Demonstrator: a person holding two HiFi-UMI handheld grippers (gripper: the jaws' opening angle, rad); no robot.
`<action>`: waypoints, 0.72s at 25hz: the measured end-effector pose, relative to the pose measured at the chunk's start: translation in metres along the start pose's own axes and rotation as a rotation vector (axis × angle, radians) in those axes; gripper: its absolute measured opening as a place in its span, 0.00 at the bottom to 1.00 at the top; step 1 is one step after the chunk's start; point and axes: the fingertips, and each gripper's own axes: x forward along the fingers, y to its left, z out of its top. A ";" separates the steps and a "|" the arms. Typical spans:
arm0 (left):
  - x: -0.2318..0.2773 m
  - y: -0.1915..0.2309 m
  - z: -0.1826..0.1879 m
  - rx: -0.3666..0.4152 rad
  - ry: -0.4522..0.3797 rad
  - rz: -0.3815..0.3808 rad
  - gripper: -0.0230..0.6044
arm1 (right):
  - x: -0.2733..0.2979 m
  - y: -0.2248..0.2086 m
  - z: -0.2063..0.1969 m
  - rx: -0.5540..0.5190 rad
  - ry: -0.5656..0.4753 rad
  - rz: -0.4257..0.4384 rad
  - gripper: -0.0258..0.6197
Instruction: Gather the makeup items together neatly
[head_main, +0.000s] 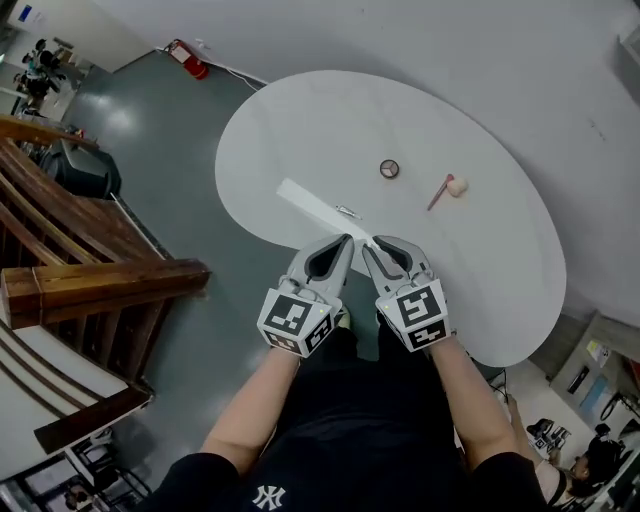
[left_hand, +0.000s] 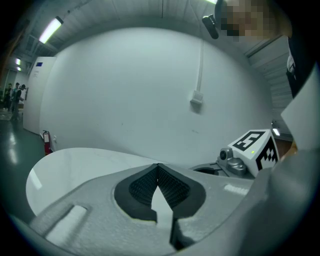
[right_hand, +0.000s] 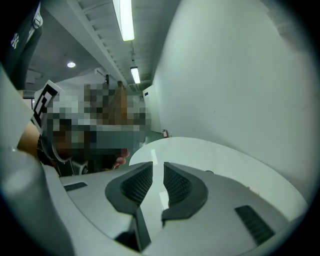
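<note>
The only readable mark is a white interlocked "NY" emblem on the person's black shirt (head_main: 268, 496). The cube on each gripper carries black-and-white square patterns, not words, and a blue sign on the far wall is too small to read. On the white, rounded table (head_main: 300, 130) lie the makeup items. One is a small round compact (head_main: 389, 169) with a dark rim and a paler centre. Well to its right is a brush (head_main: 447, 187) with a thin reddish handle and a cream, rounded head. Nearer the person, a small pale item (head_main: 347, 211) lies on a long bright streak (head_main: 312, 205); I cannot tell what the item is, nor whether the streak is a thing or glare. Both grippers hover side by side over the near edge of the table, pointing at the items and touching none. The left gripper (head_main: 347, 240) (left_hand: 158, 165) has its tips pressed together and holds nothing. The right gripper (head_main: 372, 243) (right_hand: 157, 167) keeps a narrow gap between its ribbed pads, with only tabletop showing through. A red fire extinguisher (head_main: 190, 62) stands on the floor by the far wall.
</note>
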 end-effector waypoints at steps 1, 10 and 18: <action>0.004 0.007 -0.004 -0.008 0.005 0.009 0.05 | 0.009 -0.004 -0.006 0.006 0.012 0.005 0.14; 0.030 0.064 -0.047 -0.051 0.056 -0.011 0.05 | 0.093 -0.023 -0.056 -0.010 0.158 -0.038 0.15; 0.048 0.098 -0.086 -0.065 0.106 -0.061 0.05 | 0.141 -0.041 -0.108 -0.041 0.297 -0.098 0.18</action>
